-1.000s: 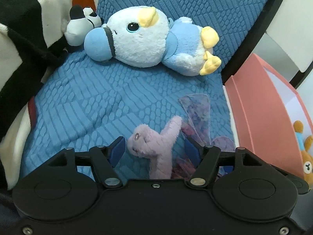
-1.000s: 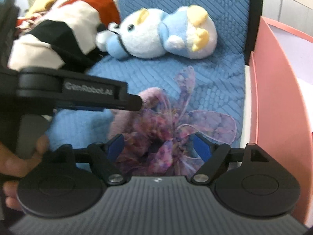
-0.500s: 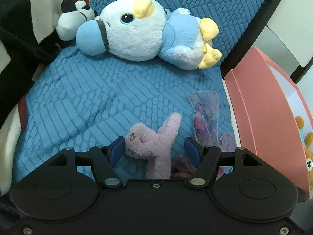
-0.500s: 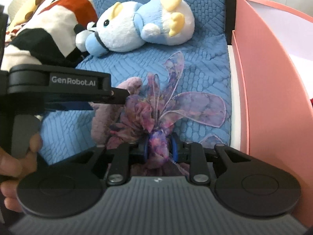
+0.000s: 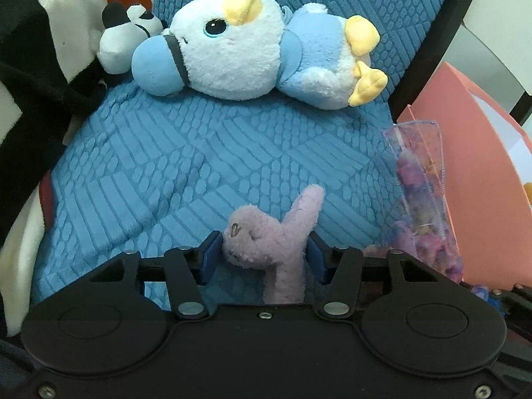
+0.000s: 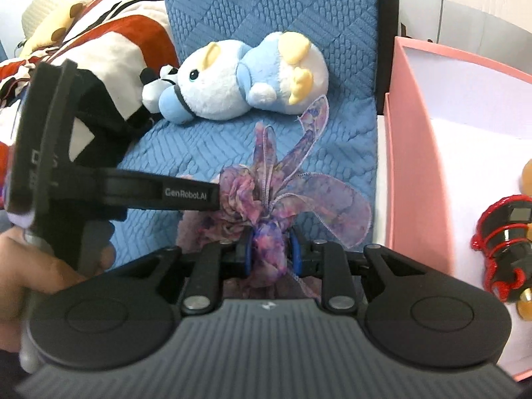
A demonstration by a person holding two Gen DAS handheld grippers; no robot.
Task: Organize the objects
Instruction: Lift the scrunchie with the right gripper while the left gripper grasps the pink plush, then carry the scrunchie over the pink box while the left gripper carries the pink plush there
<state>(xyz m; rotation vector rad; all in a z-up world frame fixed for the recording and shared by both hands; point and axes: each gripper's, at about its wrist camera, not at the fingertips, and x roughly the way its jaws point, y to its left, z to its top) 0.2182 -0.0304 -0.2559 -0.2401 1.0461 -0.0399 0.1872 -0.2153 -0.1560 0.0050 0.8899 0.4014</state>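
Patchwork plush of black, white and red fabric (image 5: pixel 30 76) heaped along the left edge, crowding the blue quilted seat cushion (image 5: pixel 186 166). Small black-and-white panda plush (image 5: pixel 124 38) wedged against it, touching the snout of the large white-and-blue plush bird with yellow feet (image 5: pixel 239 56) lying across the back of the cushion. Open blue quilting through the middle, bare from the bird down to the grippers. Left gripper (image 5: pixel 262 257) low at the near edge, jaws closing around the small lilac plush animal (image 5: pixel 269 242), pads touching both its sides. Right gripper (image 6: pixel 270 254) just beside it, clamped tight on the knot of the purple floral sheer ribbon bow (image 6: pixel 286 196), loops fanning upward. Black chair frame (image 6: pixel 385 33) bounding the cushion on the right. Pink cardboard box (image 6: pixel 412 153) standing close beyond, its wall close beside the bow.
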